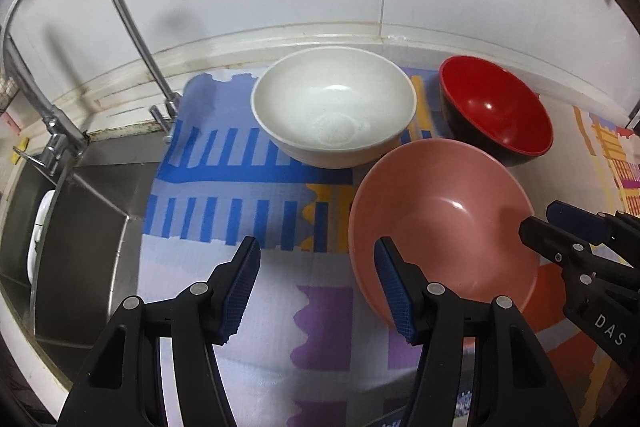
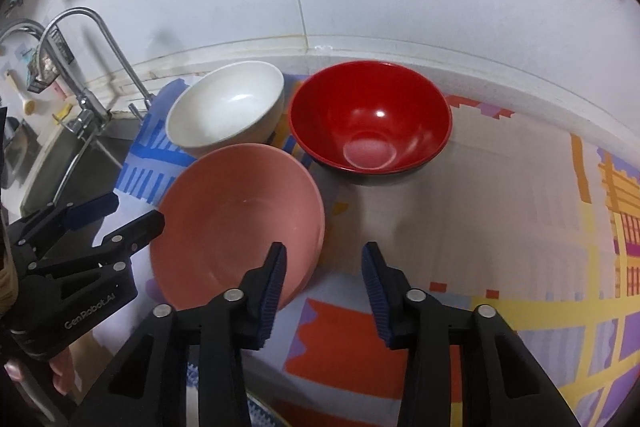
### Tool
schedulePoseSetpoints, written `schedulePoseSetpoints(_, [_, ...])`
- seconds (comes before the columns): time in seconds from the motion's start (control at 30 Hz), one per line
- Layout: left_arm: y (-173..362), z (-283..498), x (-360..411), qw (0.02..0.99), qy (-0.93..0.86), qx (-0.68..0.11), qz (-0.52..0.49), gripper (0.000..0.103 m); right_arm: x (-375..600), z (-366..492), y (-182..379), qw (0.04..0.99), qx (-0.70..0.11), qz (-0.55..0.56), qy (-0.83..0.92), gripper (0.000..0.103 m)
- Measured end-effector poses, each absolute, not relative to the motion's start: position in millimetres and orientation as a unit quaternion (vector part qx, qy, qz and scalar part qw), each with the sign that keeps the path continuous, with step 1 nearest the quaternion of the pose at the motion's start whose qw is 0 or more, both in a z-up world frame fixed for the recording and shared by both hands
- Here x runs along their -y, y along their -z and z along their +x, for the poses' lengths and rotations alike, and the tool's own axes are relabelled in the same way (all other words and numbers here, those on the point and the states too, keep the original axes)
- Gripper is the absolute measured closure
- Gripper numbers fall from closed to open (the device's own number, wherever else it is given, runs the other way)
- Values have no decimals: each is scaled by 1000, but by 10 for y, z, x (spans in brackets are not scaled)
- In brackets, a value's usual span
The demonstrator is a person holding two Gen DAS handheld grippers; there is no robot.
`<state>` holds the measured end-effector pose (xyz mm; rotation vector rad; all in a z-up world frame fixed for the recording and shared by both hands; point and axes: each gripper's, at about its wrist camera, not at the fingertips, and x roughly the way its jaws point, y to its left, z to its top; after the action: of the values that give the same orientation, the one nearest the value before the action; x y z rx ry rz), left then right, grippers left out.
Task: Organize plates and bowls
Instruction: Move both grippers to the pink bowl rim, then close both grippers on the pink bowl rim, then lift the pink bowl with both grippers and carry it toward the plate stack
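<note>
The left gripper stands wide open, holding nothing, its right finger just over the pink bowl's rim; the right gripper is likewise spread and empty; the pink bowl sits mouth-up mid-cloth, the white bowl and red bowl upright along the counter's back edge.

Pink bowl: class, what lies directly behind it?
Behind the shallow pink bowl stand a white ceramic bowl and a red bowl with black outside on the patterned cloth; their near bases are hidden.
</note>
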<state>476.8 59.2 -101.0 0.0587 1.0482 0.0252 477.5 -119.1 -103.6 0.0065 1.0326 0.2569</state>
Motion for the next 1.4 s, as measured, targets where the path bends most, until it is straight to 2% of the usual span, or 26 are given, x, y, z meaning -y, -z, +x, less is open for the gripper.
schedulePoseSetpoints(0.2, [1138, 4853, -556, 858, -2, -513, 28, 58, 1177, 4843, 1123, 856, -502, 10, -125, 74])
schedulePoseSetpoints(0.47, [1249, 4930, -501, 848, 14, -529, 19, 83, 1156, 4851, 1161, 851, -507, 14, -135, 87])
schedulePoseSetpoints(0.6, [1261, 4932, -486, 846, 22, -533, 9, 91, 1139, 4847, 1150, 852, -504, 13, -138, 90])
schedulePoseSetpoints(0.93, [1160, 4841, -430, 851, 21, -526, 2, 92, 1174, 4820, 1124, 853, -503, 25, -137, 93])
schedulePoseSetpoints(1.4, [734, 4392, -84, 869, 59, -491, 3, 91, 1496, 4393, 741, 874, -471, 33, -115, 93])
